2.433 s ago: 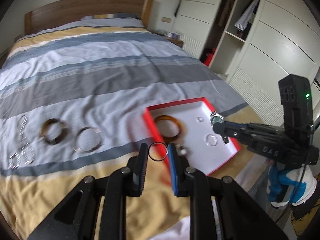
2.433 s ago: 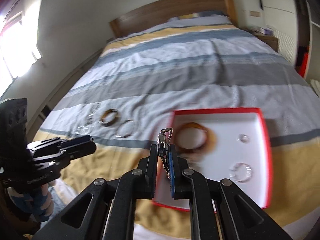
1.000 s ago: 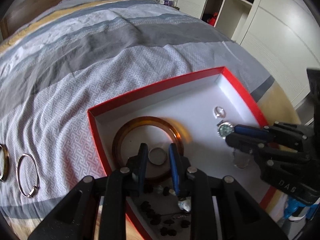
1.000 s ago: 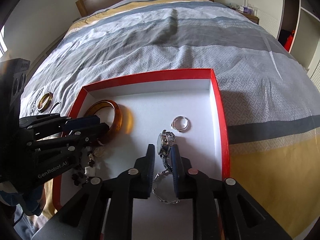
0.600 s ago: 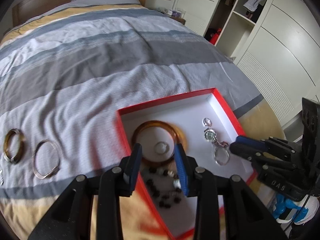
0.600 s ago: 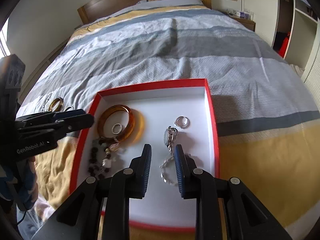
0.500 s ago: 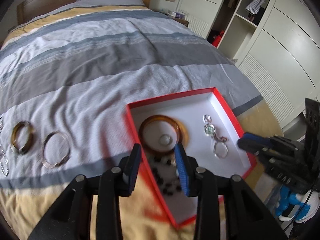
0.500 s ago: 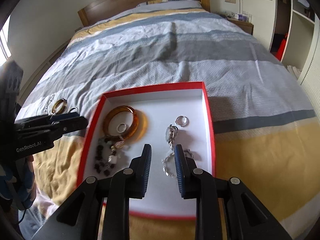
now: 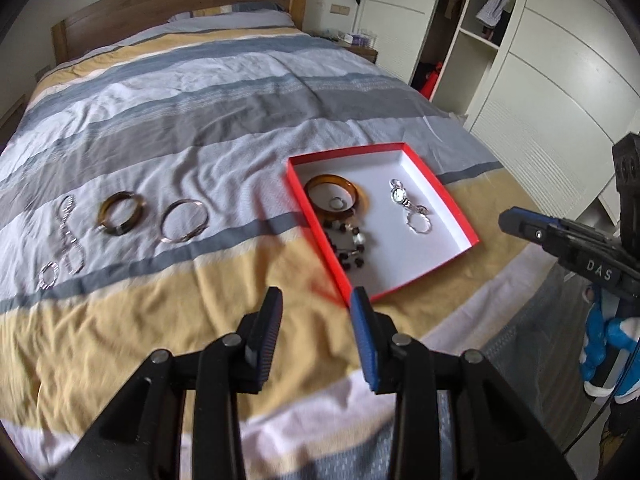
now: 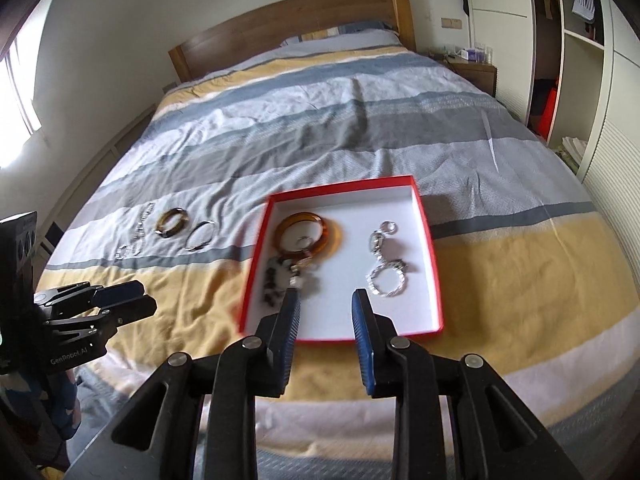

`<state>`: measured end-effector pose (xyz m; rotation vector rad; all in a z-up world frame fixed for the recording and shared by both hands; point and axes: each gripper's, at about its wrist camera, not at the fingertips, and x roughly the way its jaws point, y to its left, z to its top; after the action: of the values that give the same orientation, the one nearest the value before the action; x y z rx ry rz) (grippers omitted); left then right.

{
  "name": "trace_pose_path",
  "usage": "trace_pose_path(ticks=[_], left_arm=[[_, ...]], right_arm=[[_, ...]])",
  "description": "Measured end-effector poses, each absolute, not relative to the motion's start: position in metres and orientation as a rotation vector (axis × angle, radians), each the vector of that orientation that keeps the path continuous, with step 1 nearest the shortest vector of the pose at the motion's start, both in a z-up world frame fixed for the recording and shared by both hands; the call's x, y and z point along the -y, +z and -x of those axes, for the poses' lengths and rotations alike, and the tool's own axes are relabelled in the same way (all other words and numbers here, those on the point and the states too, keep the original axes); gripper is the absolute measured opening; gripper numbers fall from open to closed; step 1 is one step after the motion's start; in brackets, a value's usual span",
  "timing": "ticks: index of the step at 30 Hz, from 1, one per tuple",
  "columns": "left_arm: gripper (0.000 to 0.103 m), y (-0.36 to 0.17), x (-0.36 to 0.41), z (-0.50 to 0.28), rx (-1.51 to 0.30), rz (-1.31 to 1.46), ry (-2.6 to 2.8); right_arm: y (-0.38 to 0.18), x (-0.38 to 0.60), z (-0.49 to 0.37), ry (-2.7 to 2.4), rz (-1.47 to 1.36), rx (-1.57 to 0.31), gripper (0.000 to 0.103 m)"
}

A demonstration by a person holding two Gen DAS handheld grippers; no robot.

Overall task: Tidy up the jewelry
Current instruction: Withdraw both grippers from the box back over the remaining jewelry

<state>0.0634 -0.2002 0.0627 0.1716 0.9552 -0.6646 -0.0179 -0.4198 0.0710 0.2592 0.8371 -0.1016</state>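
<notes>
A red box (image 9: 448, 196) (image 10: 434, 256) with a white floor lies on the bed. In it are an amber bangle (image 9: 352, 194) (image 10: 326, 232) with a small ring (image 9: 336, 202) inside, a dark bead bracelet (image 9: 350, 246) (image 10: 280, 270), a small watch (image 9: 399, 196) (image 10: 376, 240) and a silver chain bracelet (image 9: 418, 226) (image 10: 387, 278). Left of the box lie a tortoiseshell bangle (image 9: 120, 212) (image 10: 173, 222), a thin metal bangle (image 9: 184, 221) (image 10: 201, 235) and silver chains (image 9: 66, 236) (image 10: 134, 238). My left gripper (image 9: 316, 312) is open and empty, near the box's front corner. My right gripper (image 10: 326, 312) is open and empty, over the box's front edge.
The striped duvet (image 9: 200, 92) covers the whole bed, with a wooden headboard (image 10: 288, 20) at the far end. White wardrobes and open shelves (image 9: 520, 60) stand along the right. A bedside table (image 10: 472, 68) holds small items.
Both grippers let go of their pieces in the box, the left a small ring, the right the watch, then opened and drew back and up from the box.
</notes>
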Motion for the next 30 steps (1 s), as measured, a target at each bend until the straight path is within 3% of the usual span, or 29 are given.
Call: trace_pose_path(ticks=[15,17,18,26,30], left_arm=[[0.034,0.1,0.09,-0.002,-0.869,-0.032,-0.506],[0.049,0.104,0.072,0.007,-0.849,-0.026,-0.472],[0.051,0.105,0.065,0.009,-0.84,-0.02,-0.459],[0.051,0.112,0.018,0.03,-0.794,0.02,-0.392],[0.051,0.114,0.005,0.038,-0.766,0.014,-0.337]], right_arm=[[0.11,0.348,0.076,-0.045,-0.25,-0.756,0.029],[0.114,0.34,0.082,-0.038,-0.244,-0.749,0.029],[0.116,0.336,0.085,-0.034,-0.241,-0.745,0.03],[0.126,0.31,0.101,-0.025,-0.231,-0.726,0.032],[0.129,0.299,0.107,-0.028,-0.23,-0.722,0.038]])
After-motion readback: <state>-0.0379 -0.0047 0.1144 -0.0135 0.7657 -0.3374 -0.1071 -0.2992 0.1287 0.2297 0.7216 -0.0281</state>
